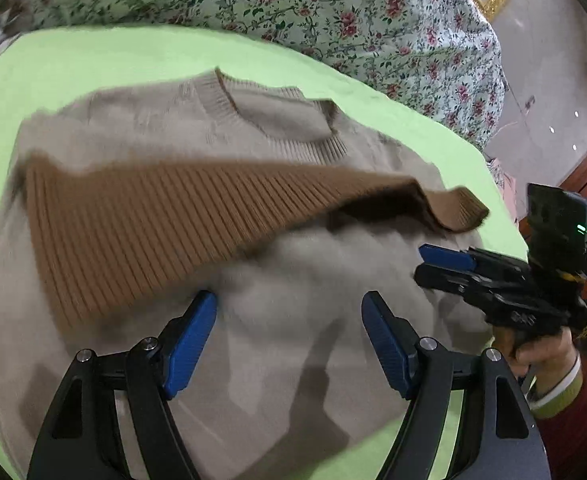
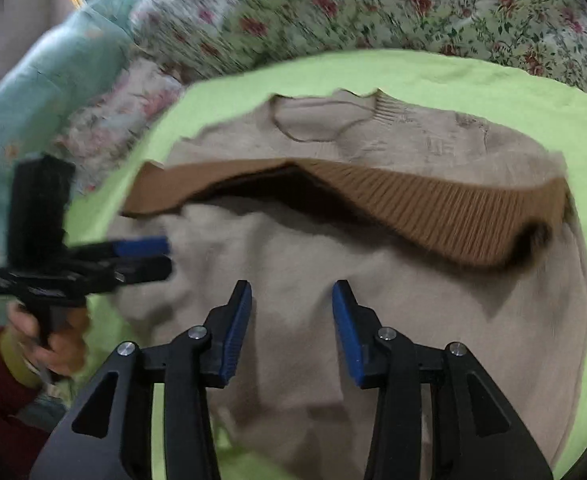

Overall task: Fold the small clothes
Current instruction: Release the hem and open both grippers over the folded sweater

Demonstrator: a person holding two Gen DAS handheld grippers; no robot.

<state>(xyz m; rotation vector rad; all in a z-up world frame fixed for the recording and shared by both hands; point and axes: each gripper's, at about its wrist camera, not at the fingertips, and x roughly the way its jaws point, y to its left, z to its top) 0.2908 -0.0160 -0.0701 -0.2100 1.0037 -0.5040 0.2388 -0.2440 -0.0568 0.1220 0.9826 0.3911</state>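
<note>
hovering open-fingered over beige sweater (image 1: 277, 264), both grippers

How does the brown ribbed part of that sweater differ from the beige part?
The brown ribbed band is darker and ridged; the beige body is pale and smoother. The band lies folded across on top, one end lifted; the body lies flat on the green sheet. Both are one knitted garment.

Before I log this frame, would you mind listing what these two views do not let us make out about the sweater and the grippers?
- Sweater hem: cut off by the bottom edge and hidden behind the left gripper in the left wrist view; likewise behind the right gripper in the right wrist view.
- Second sleeve: not visible; only one brown ribbed sleeve lies across the chest.
- Chest pattern: motion blur in the right wrist view.
</note>
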